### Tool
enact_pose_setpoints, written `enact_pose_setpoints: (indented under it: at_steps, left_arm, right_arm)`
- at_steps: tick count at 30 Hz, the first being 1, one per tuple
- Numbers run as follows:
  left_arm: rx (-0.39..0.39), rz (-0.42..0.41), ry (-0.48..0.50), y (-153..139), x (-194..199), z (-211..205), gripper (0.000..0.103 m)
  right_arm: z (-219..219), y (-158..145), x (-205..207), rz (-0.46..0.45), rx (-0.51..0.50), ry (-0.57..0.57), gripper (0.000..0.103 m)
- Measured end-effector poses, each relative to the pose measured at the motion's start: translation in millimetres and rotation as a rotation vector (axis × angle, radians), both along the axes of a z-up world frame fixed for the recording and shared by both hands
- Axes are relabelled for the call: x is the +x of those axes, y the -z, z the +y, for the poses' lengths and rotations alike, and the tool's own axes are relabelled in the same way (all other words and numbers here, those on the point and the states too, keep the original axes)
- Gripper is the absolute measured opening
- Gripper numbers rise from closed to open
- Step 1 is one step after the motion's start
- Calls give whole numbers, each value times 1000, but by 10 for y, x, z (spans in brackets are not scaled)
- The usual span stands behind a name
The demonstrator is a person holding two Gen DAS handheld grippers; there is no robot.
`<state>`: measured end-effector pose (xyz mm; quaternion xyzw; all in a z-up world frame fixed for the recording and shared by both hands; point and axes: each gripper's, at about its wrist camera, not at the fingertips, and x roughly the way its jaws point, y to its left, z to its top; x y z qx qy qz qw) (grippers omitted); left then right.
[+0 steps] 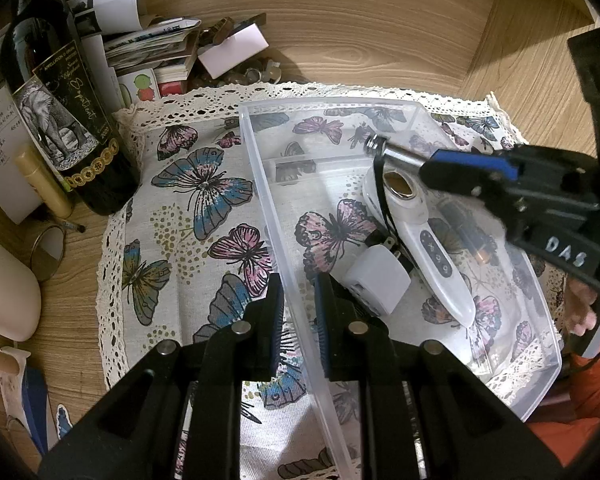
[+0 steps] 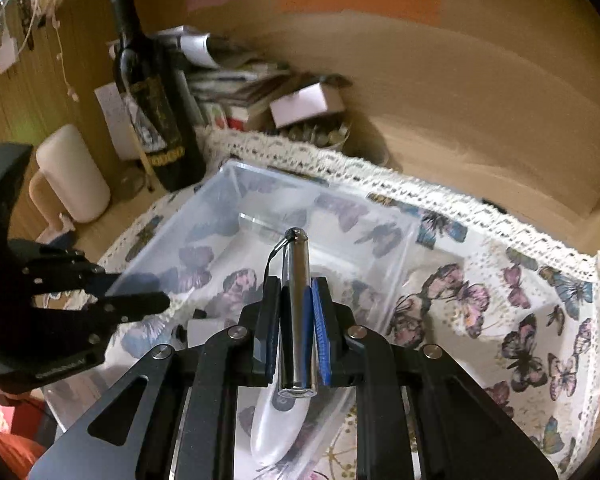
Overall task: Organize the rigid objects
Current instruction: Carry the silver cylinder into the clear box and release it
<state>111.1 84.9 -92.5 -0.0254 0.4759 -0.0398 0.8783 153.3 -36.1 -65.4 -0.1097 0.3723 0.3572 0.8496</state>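
A clear plastic bin [image 1: 260,168] sits on a butterfly-print cloth [image 1: 188,208]. In it lie a white handheld device [image 1: 428,240], a white plug adapter [image 1: 376,280] and a dark battery [image 1: 468,236]. My left gripper [image 1: 298,312] straddles the bin's left wall, its jaws a little apart around it. My right gripper [image 2: 296,316] is shut on a silver metal flashlight [image 2: 298,300] with a black wrist cord, held above the bin [image 2: 236,184]. It shows in the left wrist view [image 1: 452,168] over the white device, flashlight [image 1: 396,152] pointing left.
A dark wine bottle [image 1: 68,120] stands at the cloth's left corner, beside a cream tube [image 1: 44,184] and a white cylinder [image 1: 4,288]. Stacked papers and booklets [image 1: 148,44] and a dish of small objects [image 1: 244,74] sit behind. Wooden walls enclose the back.
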Motion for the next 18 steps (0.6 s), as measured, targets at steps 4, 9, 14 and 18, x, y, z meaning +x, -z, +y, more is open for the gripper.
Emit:
enact_pose_setpoints:
  at_steps: [4, 9, 14, 18]
  left_arm:
    - [-1, 0, -1, 0, 0, 1, 15]
    - [0, 0, 0, 1, 1, -2, 15]
    - [-1, 1, 0, -2, 5, -8, 15]
    - [-1, 0, -2, 0, 6, -7, 15]
  right_arm:
    - [47, 70, 1, 23, -21, -17, 14]
    - [64, 97, 22, 58, -20, -24, 15]
    - [-6, 0, 2, 26, -10, -3, 15]
    - [-87, -93, -4, 0, 1, 19, 15]
